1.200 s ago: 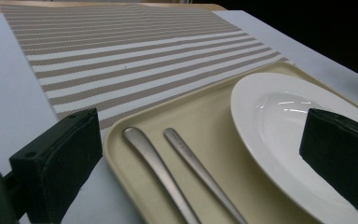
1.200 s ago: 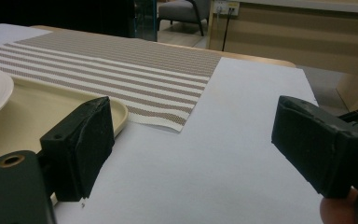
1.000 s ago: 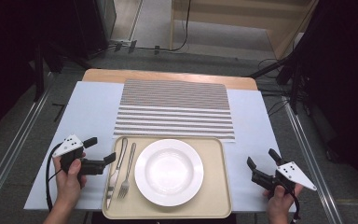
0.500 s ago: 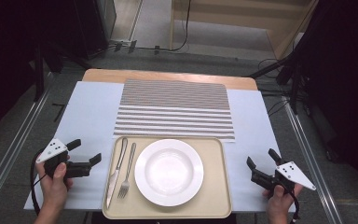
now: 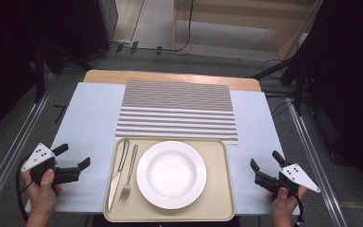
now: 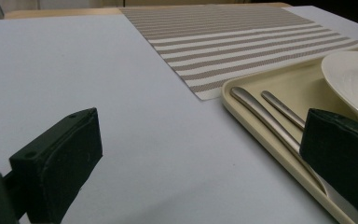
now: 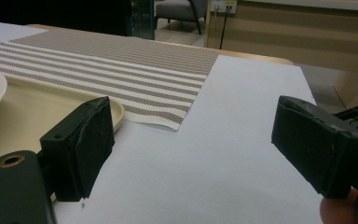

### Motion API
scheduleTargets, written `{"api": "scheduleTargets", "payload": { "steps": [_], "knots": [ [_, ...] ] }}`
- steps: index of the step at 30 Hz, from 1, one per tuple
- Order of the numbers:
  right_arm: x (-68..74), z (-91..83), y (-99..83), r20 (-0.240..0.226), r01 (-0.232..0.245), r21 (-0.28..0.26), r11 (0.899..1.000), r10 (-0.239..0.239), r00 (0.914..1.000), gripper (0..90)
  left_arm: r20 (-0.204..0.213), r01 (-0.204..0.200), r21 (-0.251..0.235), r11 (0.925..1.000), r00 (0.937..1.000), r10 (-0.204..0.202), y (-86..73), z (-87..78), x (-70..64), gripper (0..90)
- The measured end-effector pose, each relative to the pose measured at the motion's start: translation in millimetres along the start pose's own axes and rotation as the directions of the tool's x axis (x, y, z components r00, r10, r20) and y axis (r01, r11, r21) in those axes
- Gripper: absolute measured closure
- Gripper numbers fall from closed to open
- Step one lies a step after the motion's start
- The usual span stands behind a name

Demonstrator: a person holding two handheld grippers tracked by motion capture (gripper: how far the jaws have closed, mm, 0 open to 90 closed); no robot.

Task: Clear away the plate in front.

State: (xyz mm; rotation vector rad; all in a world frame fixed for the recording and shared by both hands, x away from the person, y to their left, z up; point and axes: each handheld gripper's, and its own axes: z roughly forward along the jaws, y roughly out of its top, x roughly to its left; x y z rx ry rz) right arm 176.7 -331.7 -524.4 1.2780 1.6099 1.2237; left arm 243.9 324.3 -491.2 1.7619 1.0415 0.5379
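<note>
The jaws of both grippers are seen spread wide with nothing held between them. In the high view, the left gripper (image 5: 73,158) is held at the near left over the pale blue sheet (image 5: 90,123) covering the bench, just left of the tray (image 5: 220,189), a beige rounded rectangle with a raised rim. On the tray a round, glossy white plate (image 5: 171,174) is set, with a slim metal knife (image 5: 117,175) and fork (image 5: 129,174) lying side by side at its left. A woven striped placemat (image 5: 177,109) lies beyond the tray. The right gripper (image 5: 267,165) is held at the near right, apart from the tray.

In the left gripper view, blocky matte black jaws are shown, with the smooth brushed handles of knife (image 6: 265,119) and fork (image 6: 282,108) at the right.

In the right gripper view, the placemat's coarse weave (image 7: 121,70) and the tray's rounded corner (image 7: 117,112) are seen at the left.
</note>
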Motion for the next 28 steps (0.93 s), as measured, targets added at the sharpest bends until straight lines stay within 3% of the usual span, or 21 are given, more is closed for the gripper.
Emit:
{"api": "scheduleTargets", "payload": {
  "steps": [7,28],
  "knots": [
    [-0.5,0.1,0.2,-0.003,0.002,-0.002,1.0,-0.002,1.0,13.5,-0.03,-0.003,-0.016,0.9999,0.9995,0.003,-4.8,-10.6,7.5,0.0],
    [0.1,0.4,0.1,-0.007,0.009,0.0,1.0,-0.009,0.9999,13.5,-0.02,0.022,-0.023,0.9995,0.9995,-0.022,-12.9,-6.1,11.3,0.0]
  ]
}}
